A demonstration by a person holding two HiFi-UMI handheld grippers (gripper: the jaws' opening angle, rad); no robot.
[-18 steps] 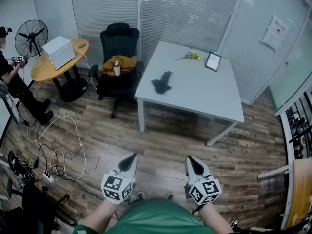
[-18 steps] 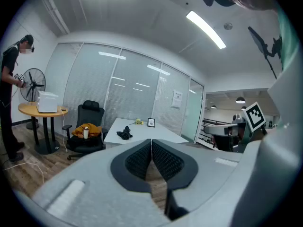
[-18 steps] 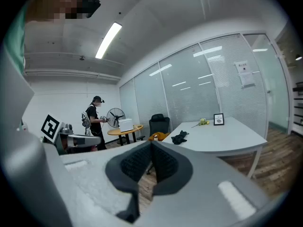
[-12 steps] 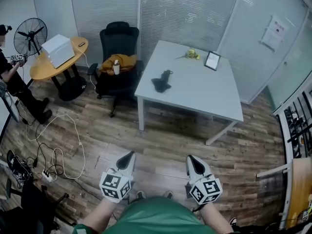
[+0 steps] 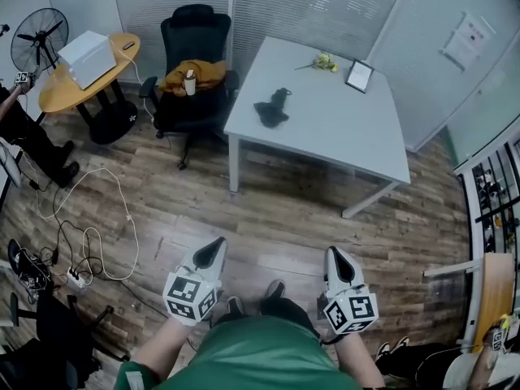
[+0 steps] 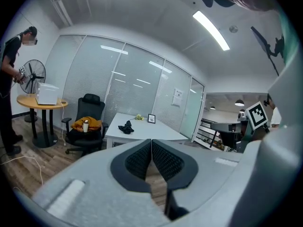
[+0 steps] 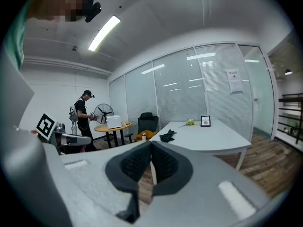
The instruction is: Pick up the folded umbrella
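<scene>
A black folded umbrella [image 5: 272, 110] lies on the white table [image 5: 341, 145] near its left edge, far ahead of me; it also shows small as the umbrella [image 6: 125, 126] in the left gripper view and the umbrella [image 7: 167, 135] in the right gripper view. My left gripper [image 5: 213, 253] is held low over the wooden floor, jaws shut, nothing between them. My right gripper [image 5: 339, 260] sits beside it, also shut and empty. Both are well short of the table.
A black office chair [image 5: 192, 63] with an orange garment and a bottle stands left of the table. A round wooden table [image 5: 77, 88] carries a white box, with a fan [image 5: 36, 39] and a person [image 5: 20, 128] nearby. Cables [image 5: 89, 234] trail on the floor. A photo frame [image 5: 358, 75] and yellow flowers [image 5: 325, 61] are on the white table.
The view has shifted forward toward the table; a foot now shows between the grippers. Both grippers stay shut and side by side.
</scene>
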